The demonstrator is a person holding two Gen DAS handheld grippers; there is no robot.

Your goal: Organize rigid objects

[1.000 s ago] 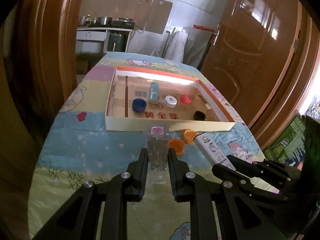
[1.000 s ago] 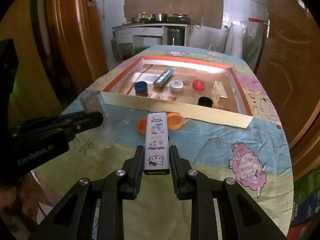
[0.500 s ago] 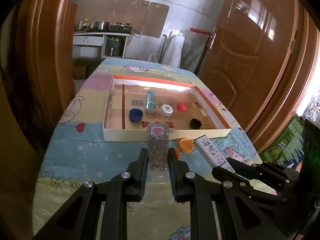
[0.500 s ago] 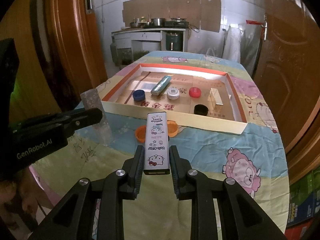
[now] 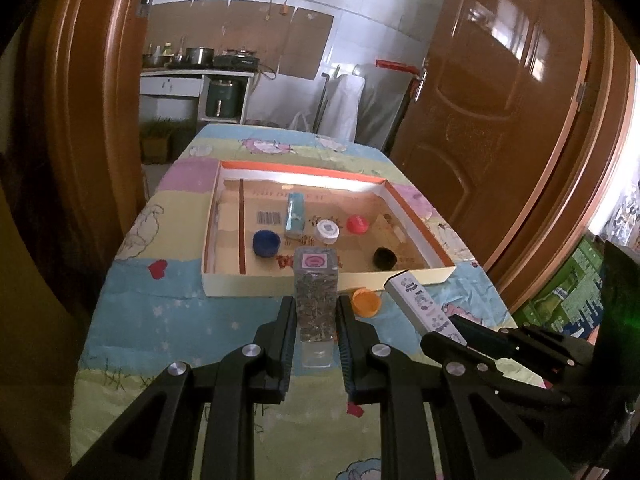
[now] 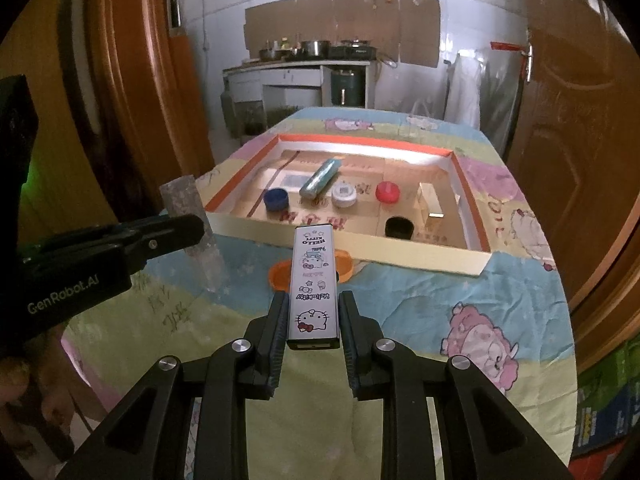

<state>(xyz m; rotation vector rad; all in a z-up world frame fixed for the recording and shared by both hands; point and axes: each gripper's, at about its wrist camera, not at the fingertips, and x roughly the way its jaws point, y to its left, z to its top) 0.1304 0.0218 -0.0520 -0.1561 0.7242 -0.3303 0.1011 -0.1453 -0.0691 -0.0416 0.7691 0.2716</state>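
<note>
Both your grippers carry a load, lifted off the tabletop (image 5: pixel 132 312). Left gripper (image 5: pixel 315 322): clamped on the clear square bottle (image 5: pixel 315 296), upright, pink label on its cap, dark contents filling most of it. Right gripper (image 6: pixel 313 322): clamped on the flat Hello Kitty case (image 6: pixel 313 280), held lengthwise, pointing at the tray.

What changed over the last second: very little in the grips, both loads sit between the pads exactly as before. The view did shift. The cardboard tray (image 5: pixel 256 280) now sits farther off and more of the cloth shows in front of it, which reads as both hands having eased up and back slightly while holding.

Tray contents unchanged: blue cap (image 5: pixel 266 243), teal tube (image 5: pixel 295 216), white cap (image 5: pixel 326 231), red cap (image 5: pixel 357 224), black cap (image 5: pixel 385 258). One orange lid (image 5: pixel 366 302) lies outside, just beside the near wall; the right view shows two.

Judgement: pickup is done for both items and neither is placed yet. Next is likely carrying them over the near wall into open tray floor. Orange lids remain to be collected.
</note>
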